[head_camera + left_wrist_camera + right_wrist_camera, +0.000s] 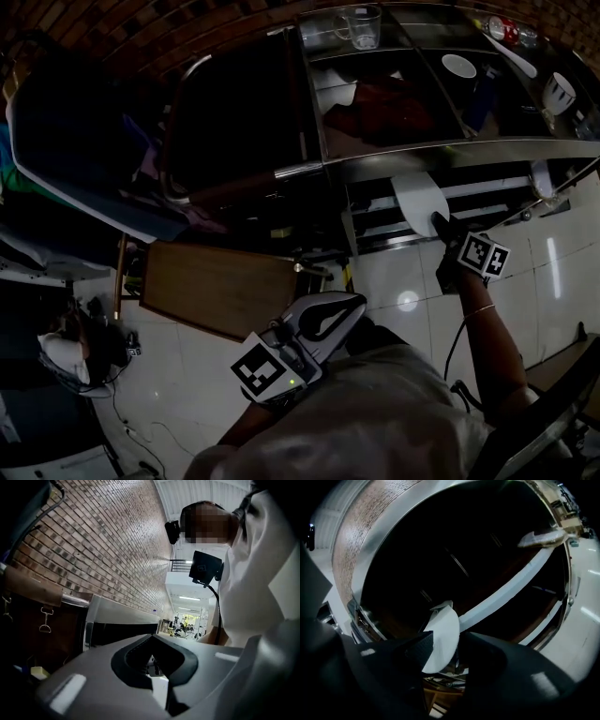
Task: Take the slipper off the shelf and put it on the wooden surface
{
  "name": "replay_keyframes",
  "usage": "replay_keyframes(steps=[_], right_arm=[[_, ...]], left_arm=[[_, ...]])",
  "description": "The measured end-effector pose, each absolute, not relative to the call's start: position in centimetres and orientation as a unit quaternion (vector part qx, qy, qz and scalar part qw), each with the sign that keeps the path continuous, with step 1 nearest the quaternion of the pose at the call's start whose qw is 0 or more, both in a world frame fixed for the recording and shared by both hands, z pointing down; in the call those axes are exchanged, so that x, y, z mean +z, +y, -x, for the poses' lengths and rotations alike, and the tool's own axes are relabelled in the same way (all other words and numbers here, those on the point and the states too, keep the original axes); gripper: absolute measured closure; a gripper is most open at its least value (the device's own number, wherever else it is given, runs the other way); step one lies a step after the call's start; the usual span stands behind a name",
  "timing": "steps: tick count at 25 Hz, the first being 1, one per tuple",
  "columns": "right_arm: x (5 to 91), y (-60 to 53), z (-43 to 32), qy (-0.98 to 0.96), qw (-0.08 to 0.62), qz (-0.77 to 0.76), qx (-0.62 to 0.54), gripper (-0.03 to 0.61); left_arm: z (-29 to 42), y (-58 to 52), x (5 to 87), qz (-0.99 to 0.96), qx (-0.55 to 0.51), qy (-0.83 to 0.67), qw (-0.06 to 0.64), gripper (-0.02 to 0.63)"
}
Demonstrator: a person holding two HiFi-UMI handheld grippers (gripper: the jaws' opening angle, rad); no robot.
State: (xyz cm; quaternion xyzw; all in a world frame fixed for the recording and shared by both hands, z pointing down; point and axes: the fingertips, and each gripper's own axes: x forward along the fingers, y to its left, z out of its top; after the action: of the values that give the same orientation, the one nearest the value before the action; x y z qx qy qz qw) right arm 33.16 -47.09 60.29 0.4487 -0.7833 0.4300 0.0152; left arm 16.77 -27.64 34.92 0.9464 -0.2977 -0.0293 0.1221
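A white slipper (418, 197) stands on edge at the lower rails of the metal shelf (441, 150). My right gripper (437, 225) reaches up to it from below. In the right gripper view the slipper (442, 637) fills the gap between the jaws of that gripper (440, 643), and both jaws lie against its edges. The wooden surface (217, 286) sits low on the left, in front of the shelf. My left gripper (359, 302) hangs close to the person's body with its tips together and nothing in them; it (151, 637) points along a brick wall.
A second pale slipper (541, 537) lies farther along the shelf rail. A glass jug (361, 26), a white bowl (459, 66) and a cup (560, 91) stand on the top shelf. White floor tiles (403, 281) lie below. Dark bundled cloth (84, 141) and cables fill the left.
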Motion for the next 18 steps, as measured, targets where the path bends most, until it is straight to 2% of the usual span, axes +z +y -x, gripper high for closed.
replay_keyframes(steps=[1, 6, 12, 18], right_arm=[[60.2, -47.1, -33.0, -0.784, 0.006, -0.444, 0.435, 0.416], [57.9, -46.5, -32.7, -0.795, -0.033, -0.436, 0.42, 0.52], [53.5, -42.9, -33.3, -0.796, -0.067, -0.448, 0.402, 0.543], [48.5, -37.4, -34.6, -0.806, -0.094, -0.459, 0.361, 0.543]], left_arm=[[-16.7, -27.6, 35.1, -0.946, -0.028, -0.299, 0.125, 0.632], [-16.5, -27.2, 36.0, -0.942, -0.019, -0.305, 0.141, 0.632], [-16.0, -25.7, 36.4, -0.939, -0.017, -0.309, 0.152, 0.632], [-14.9, -22.7, 35.6, -0.948, -0.03, -0.291, 0.128, 0.632]])
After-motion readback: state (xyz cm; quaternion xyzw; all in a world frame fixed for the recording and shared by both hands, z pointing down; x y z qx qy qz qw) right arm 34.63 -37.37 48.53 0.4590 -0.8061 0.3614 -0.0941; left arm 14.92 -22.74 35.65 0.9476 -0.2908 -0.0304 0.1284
